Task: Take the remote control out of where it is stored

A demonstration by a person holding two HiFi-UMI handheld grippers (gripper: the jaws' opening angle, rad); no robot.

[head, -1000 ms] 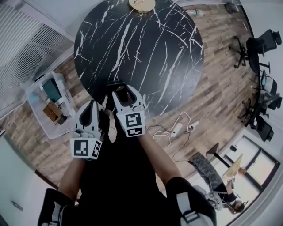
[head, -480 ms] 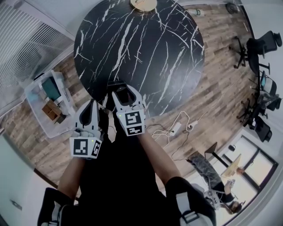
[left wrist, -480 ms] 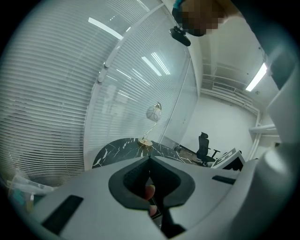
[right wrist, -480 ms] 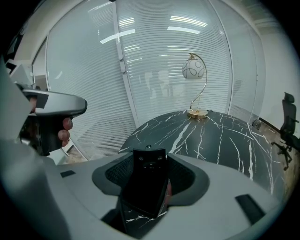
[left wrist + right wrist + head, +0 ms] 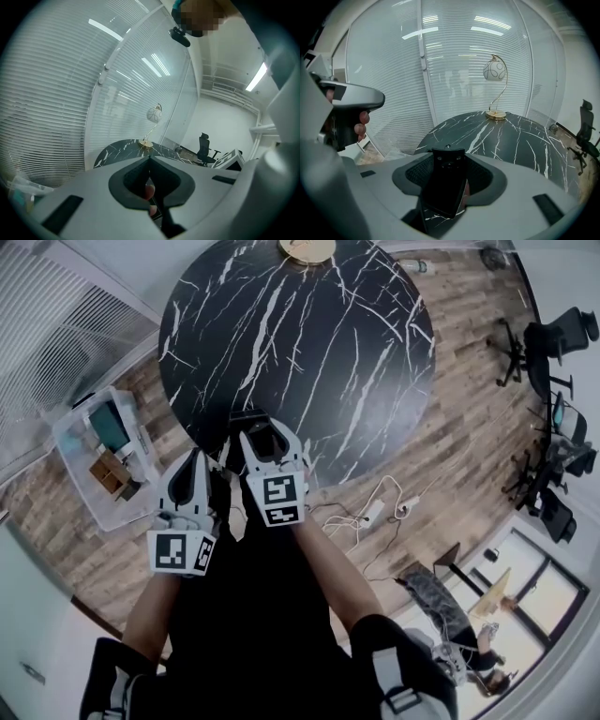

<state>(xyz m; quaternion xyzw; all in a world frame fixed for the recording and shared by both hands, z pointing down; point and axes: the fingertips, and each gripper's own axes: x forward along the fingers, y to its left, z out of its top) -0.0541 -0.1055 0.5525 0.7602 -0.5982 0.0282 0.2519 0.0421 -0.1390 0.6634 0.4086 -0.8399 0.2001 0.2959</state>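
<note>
1. The right gripper has its jaws clamped on a black remote control, one jaw on each long side.
2. The remote stands tilted between the pads, button end toward 12 o'clock. Its lower end is hidden behind the gripper body, and its buttons are too dark to make out.
3. In the head view the remote is only a dark patch over the 6 o'clock edge of the round black marble table; I cannot tell whether it touches the top.
4. The left gripper hangs just beside the right one, at its 8 o'clock. Its jaws are pressed together with nothing between them.
5. Through the gap below the left jaws' tips, a fingertip shows, partly covered.
6. A gold-based lamp stands at the table's 12 o'clock; the head view cuts it off to its base.
7. A clear storage bin sits on the wood floor at 9 o'clock, its contents blurred.
</note>
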